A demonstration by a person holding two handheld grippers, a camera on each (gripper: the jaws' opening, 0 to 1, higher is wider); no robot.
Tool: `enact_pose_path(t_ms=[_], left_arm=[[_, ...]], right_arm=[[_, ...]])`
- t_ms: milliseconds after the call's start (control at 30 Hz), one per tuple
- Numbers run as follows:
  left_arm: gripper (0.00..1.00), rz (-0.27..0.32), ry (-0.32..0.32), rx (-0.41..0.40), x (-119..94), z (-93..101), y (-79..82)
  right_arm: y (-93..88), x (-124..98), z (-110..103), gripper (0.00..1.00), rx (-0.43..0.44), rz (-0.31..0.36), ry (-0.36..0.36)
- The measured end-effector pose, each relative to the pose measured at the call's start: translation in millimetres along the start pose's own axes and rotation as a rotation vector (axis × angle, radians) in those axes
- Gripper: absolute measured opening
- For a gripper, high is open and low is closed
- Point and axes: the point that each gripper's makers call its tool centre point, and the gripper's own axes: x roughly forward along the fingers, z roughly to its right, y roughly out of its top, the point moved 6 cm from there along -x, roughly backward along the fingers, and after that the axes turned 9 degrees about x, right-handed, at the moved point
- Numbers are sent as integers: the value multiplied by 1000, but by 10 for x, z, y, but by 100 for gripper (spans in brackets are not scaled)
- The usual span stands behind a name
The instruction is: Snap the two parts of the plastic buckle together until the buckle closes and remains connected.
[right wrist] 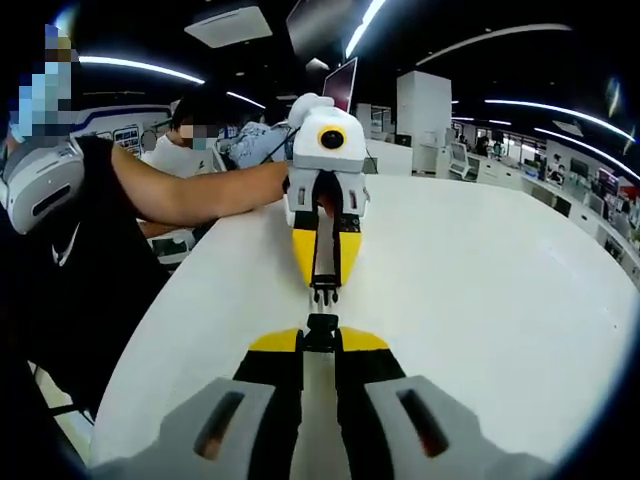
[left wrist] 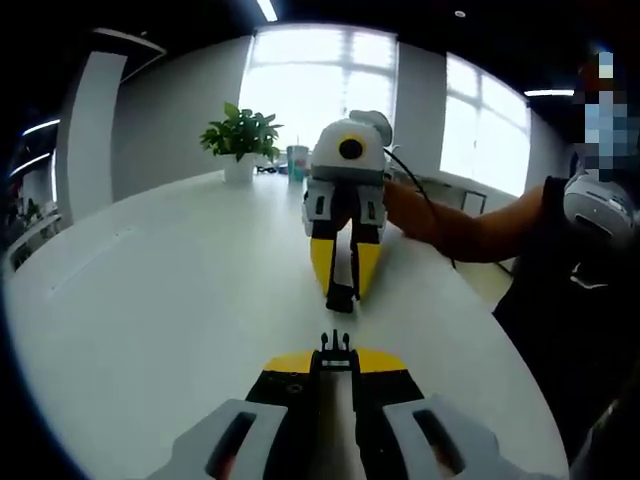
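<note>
The black pronged buckle half (left wrist: pixel 335 347) sticks out from the yellow-tipped jaws of my left gripper (left wrist: pixel 335 362), which is shut on it. Facing it, my right gripper (left wrist: pixel 341 288) is shut on the black socket half (left wrist: pixel 340 298). In the right gripper view the socket half (right wrist: pixel 320 330) sits in my right gripper (right wrist: pixel 320 342), and the prongs (right wrist: pixel 323 294) of the half held by my left gripper (right wrist: pixel 324 278) point straight at it. A small gap separates the two halves. They line up just above the white table (left wrist: pixel 180 290).
A potted plant (left wrist: pixel 240 138) and a cup (left wrist: pixel 297 160) stand at the table's far end. The person's arm (right wrist: pixel 190 195) reaches in along the table edge. Another person (right wrist: pixel 195 130) sits behind, near a monitor (right wrist: pixel 340 85).
</note>
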Motion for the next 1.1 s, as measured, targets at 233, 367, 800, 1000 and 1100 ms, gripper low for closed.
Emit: enact_pose_path(t_ms=[233, 367, 800, 1000, 1100], left_arm=[[10, -7, -7, 12, 41, 25, 5], [10, -4, -16, 24, 54, 40, 11], [9, -2, -11, 57, 72, 52, 14], [9, 0, -11, 82, 76, 38, 14], [9, -2, -9, 88, 81, 42, 14]], right_arm=[[-9, 46, -22, 10, -2, -11, 13], [-18, 50, -26, 10, 0, -14, 15], [-30, 60, -27, 10, -1, -21, 17], [-30, 60, -28, 10, -4, -23, 16], [-32, 64, -30, 10, -5, -25, 16]])
